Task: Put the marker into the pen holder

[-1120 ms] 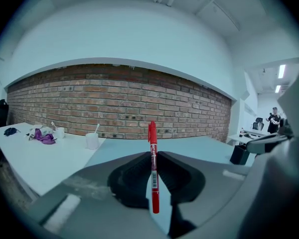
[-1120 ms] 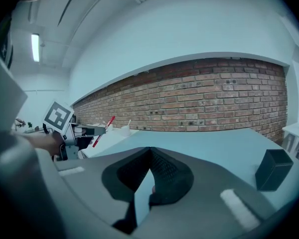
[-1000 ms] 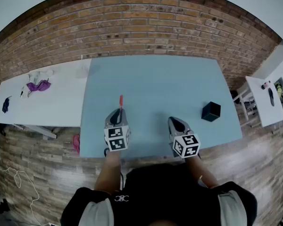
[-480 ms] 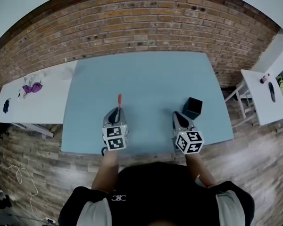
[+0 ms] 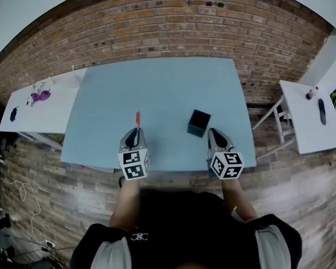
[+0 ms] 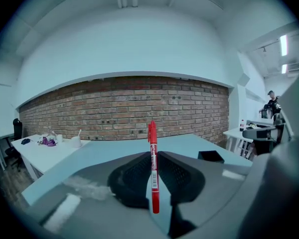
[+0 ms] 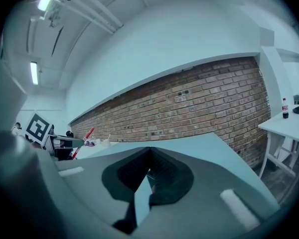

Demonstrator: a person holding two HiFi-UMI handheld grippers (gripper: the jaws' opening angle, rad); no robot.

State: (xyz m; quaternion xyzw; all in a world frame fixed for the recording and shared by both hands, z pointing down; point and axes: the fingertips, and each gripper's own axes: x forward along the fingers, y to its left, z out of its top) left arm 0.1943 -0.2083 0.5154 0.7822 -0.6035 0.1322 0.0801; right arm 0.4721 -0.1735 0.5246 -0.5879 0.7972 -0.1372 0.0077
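Left gripper view: red marker pinched, pen holder off to the right

On the left gripper [image 6: 153, 154], the fingers pinch a red marker [image 6: 152, 178] around its lower half. It stands upright, its top end rising past their tips. Ahead and right of those fingers, a black pen holder [image 6: 210, 156] sits on the blue surface [image 6: 104, 149]. On the right gripper [image 7: 150, 150], the fingers are pressed together at the tips with nothing between them. The pen holder lies near them, just ahead and to their left.
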